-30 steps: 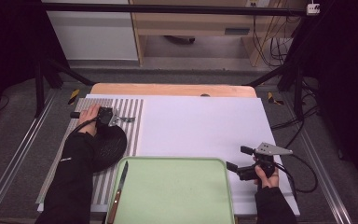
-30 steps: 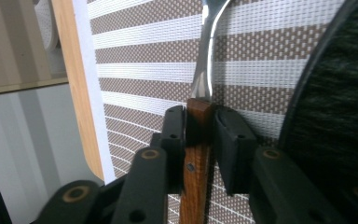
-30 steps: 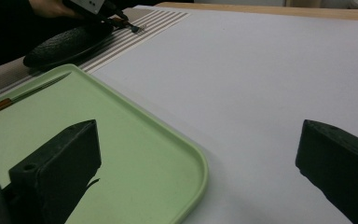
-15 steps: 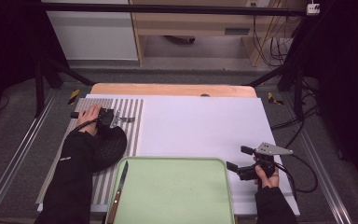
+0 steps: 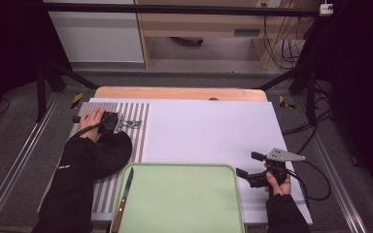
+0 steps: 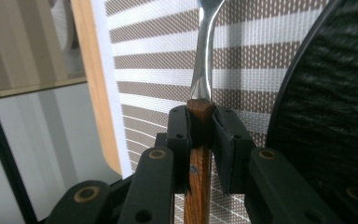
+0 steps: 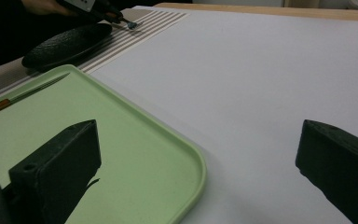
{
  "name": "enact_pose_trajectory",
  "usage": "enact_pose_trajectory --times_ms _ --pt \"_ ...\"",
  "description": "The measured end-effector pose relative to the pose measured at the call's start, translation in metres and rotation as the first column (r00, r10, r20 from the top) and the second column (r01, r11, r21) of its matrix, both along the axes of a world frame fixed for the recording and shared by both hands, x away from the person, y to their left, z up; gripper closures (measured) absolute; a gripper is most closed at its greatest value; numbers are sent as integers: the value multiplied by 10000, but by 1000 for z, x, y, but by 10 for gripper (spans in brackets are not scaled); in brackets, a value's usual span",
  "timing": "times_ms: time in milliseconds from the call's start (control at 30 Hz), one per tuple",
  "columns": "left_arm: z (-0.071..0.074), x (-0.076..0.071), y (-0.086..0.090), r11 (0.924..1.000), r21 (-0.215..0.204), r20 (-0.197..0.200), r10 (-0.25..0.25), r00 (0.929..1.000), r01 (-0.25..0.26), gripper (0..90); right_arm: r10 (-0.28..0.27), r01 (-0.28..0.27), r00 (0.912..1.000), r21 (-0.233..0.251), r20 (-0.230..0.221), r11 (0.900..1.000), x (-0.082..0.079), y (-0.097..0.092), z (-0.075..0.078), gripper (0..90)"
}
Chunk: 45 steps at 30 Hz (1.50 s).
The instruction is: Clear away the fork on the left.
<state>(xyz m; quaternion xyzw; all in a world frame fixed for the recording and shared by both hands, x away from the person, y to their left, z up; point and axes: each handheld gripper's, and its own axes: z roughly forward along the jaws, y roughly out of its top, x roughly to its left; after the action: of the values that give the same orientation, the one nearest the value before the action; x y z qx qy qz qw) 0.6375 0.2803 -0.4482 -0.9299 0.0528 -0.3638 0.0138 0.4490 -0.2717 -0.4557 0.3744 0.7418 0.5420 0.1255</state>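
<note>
Two grippers: left gripper (image 6: 200,140) pinches a wooden-handled steel fork (image 6: 204,70); right gripper (image 7: 196,172) gapes beside a smooth green tray (image 7: 135,154).

Left tongs (image 6: 204,135) clamped tight; right tongs (image 7: 200,154) spread wide.

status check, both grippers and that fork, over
Left gripper shut on wooden-handled metal fork over striped placemat. Right gripper open, beside green tray. Nothing in the way.

white cabinet (image 5: 94,29) beyond table | cables (image 5: 284,39) on floor | black frame (image 5: 175,8)
</note>
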Motion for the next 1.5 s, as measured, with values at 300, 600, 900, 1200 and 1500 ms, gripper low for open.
enact_pose_trajectory --times_ms 300,600,900,1200,1500 --pt "16 -13 -6 9972 -704 157 273 9995 -261 766 -3 3 10000 -5 2 10000 0 0 0 6" --pt "26 -35 -15 9854 -1197 263 1251 9918 -1211 766 25 -25 10000 -85 -45 10000 0 0 -1 6" --pt "29 -50 -22 9609 -2181 6 1750 9846 -1706 765 6 -6 10000 -94 -52 10000 0 0 -1 6" --pt "34 -66 -25 9440 -2605 -219 2037 9788 -2023 766 -15 15 10000 -91 -15 10000 0 0 -1 6" --pt "39 -79 -35 9303 -2914 -513 2174 9747 -2228 766 -8 8 10000 -106 -51 9999 0 0 -1 6"
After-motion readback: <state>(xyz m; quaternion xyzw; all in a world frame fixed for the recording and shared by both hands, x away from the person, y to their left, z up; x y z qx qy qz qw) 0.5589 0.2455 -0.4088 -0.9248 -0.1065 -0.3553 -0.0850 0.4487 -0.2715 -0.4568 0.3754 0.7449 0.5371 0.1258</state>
